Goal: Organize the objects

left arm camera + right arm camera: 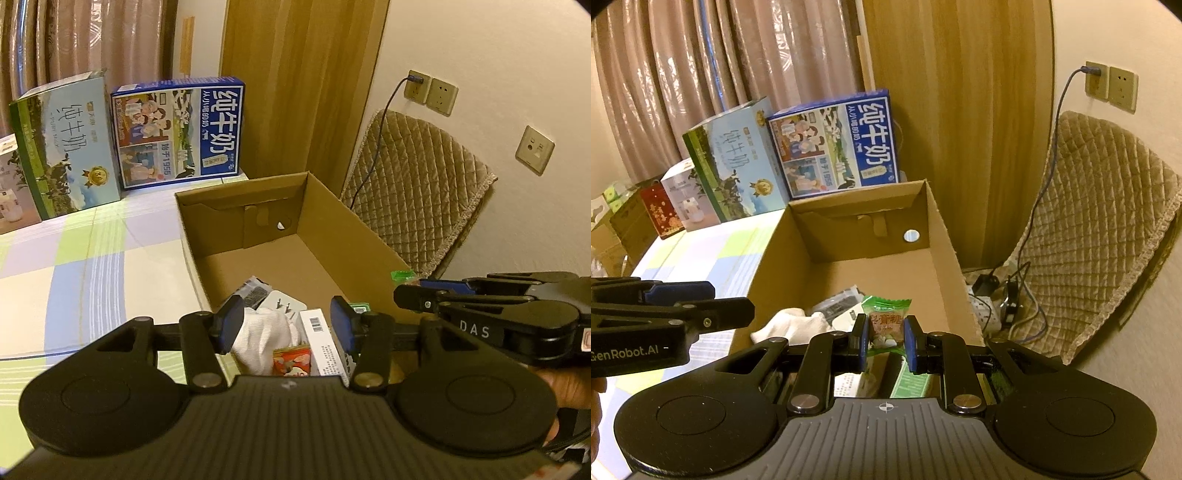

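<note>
Left wrist view: left gripper (286, 325) hangs over the near end of the open brown cardboard box (354, 221), jaws wide apart, nothing between them. Below it in the box: a crumpled white cloth (266, 336), a white carton with a barcode (325, 343), a red printed snack packet (291, 362), a white plug adapter (282, 304). Right gripper enters from the right edge at the box's right wall, a scrap of green wrapper showing past its tip. Right wrist view: right gripper (885, 338) is clamped on a green-wrapped candy (885, 321), pads pinching the middle of the wrapper, held above the box's near end; far half of the box floor is bare. Risks, as I judge them: the wrapper is thin and slick, so a loose pinch could let it slide out early; the candy sits close to the right wall, so a release here could drop it outside among the cables (1015, 295) on the floor; the two grippers are close together over the same end and could knock each other. Surface: table under a pastel checked cloth (92, 266), box at its right edge. Behind: a green milk carton case (62, 147) and a blue one (184, 133), beige curtains (701, 66), a wood panel (960, 110), wall sockets (430, 90) with a plugged cable, a quilted beige chair cover (1108, 221).
</note>
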`<state>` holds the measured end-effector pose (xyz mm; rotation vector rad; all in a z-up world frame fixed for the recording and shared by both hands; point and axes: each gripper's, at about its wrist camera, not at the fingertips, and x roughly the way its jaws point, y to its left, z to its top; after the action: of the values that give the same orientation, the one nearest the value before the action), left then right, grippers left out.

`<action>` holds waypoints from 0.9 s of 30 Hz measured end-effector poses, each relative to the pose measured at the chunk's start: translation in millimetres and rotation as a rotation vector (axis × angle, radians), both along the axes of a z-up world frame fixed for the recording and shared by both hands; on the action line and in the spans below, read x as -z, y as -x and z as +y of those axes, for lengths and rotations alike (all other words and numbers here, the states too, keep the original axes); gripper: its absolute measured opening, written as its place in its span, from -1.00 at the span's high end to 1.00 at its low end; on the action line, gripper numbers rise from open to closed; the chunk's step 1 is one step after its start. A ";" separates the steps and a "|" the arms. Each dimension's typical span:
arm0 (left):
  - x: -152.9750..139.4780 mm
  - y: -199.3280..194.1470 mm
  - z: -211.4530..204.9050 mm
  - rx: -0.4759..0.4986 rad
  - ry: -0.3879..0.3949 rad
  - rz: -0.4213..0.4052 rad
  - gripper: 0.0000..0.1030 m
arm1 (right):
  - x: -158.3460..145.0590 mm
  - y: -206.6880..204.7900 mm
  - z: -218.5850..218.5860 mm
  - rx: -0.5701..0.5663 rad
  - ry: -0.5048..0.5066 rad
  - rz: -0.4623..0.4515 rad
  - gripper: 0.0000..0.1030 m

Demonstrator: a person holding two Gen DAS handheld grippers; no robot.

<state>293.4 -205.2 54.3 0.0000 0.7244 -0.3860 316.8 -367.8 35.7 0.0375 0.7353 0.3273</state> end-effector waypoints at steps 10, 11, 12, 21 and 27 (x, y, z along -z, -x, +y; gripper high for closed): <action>-3.2 14.0 17.6 -0.030 -0.006 -0.005 -0.47 | -11.4 4.5 -12.5 0.031 -0.104 -0.033 0.00; -3.8 16.9 19.3 -0.033 -0.005 -0.007 -0.51 | -13.0 6.9 -14.4 0.036 -0.104 -0.031 0.00; -5.0 21.2 21.1 -0.036 -0.004 -0.010 -0.55 | -15.5 10.6 -16.3 0.041 -0.106 -0.031 -0.01; -17.1 70.6 39.4 -0.070 0.028 -0.041 -0.97 | -35.9 61.6 -22.3 0.051 -0.079 -0.056 -0.52; -13.6 108.6 50.6 -0.136 0.028 -0.013 -0.98 | -41.4 109.4 -16.3 0.027 -0.025 -0.081 -0.87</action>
<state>184.8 -154.5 67.9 -0.0727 0.7018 -0.2660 207.4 -384.1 77.1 0.0572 0.6498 0.3105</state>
